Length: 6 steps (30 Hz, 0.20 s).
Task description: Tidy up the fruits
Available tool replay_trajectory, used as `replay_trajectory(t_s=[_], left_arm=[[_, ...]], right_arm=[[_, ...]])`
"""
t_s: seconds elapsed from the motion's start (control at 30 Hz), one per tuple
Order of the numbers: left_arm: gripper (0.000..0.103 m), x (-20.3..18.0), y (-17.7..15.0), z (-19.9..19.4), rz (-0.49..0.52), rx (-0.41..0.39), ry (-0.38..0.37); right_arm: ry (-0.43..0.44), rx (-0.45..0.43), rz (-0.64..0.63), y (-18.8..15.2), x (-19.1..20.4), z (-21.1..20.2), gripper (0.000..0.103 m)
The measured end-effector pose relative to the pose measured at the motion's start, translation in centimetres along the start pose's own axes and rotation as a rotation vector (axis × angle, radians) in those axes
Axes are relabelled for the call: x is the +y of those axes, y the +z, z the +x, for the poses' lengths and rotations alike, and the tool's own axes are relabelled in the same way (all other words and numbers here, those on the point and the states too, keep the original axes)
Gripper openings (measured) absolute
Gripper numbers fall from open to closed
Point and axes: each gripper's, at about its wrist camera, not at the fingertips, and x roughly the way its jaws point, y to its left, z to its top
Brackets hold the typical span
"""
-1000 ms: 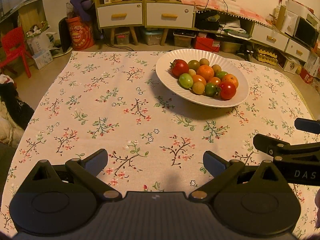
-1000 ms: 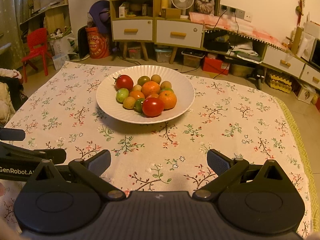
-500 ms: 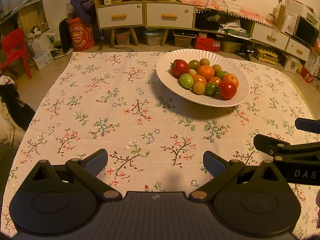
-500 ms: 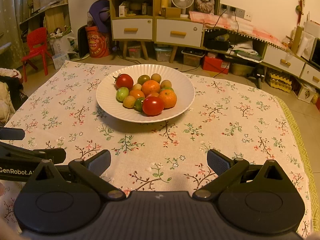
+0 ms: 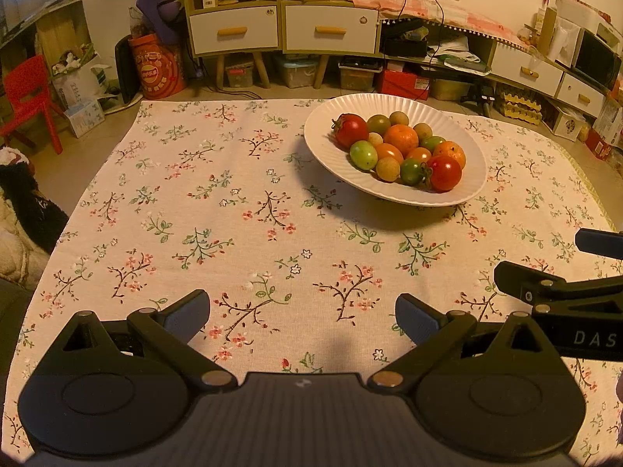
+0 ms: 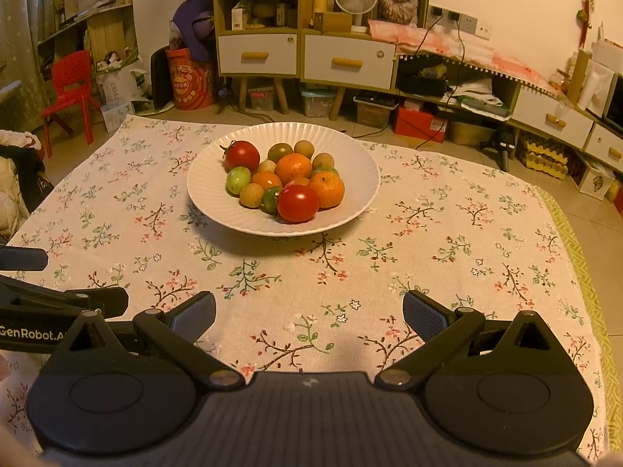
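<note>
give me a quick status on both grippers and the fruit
Left gripper open, empty; right gripper open, empty. Fruit piled in white plate, untouched. Floral tablecloth between grippers and plate, nothing in the way.

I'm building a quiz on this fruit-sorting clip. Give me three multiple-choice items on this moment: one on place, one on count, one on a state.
1. Where is all the fruit?
A. Scattered on the cloth
B. On the white plate
C. In a gripper

2. How many large red tomatoes are on the plate?
A. Two
B. Four
C. None

3. How do the two grippers stand?
A. Both shut on fruit
B. One open, one shut
C. Both open and empty

Answers:
1 B: every piece sits piled on the plate, and the floral tablecloth around it holds none.
2 A: one red tomato at the back left of the pile, another red tomato at its front.
3 C: the left gripper and the right gripper each show pads spread wide over bare cloth.
</note>
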Motion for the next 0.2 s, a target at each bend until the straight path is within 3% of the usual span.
replay_trajectory(t_s=[0.2], left_arm=[[0.102,-0.12,-0.08,0.13,0.005,0.002,0.005]], right_arm=[[0.0,0.001,-0.002,0.06,0.06,0.02,0.102]])
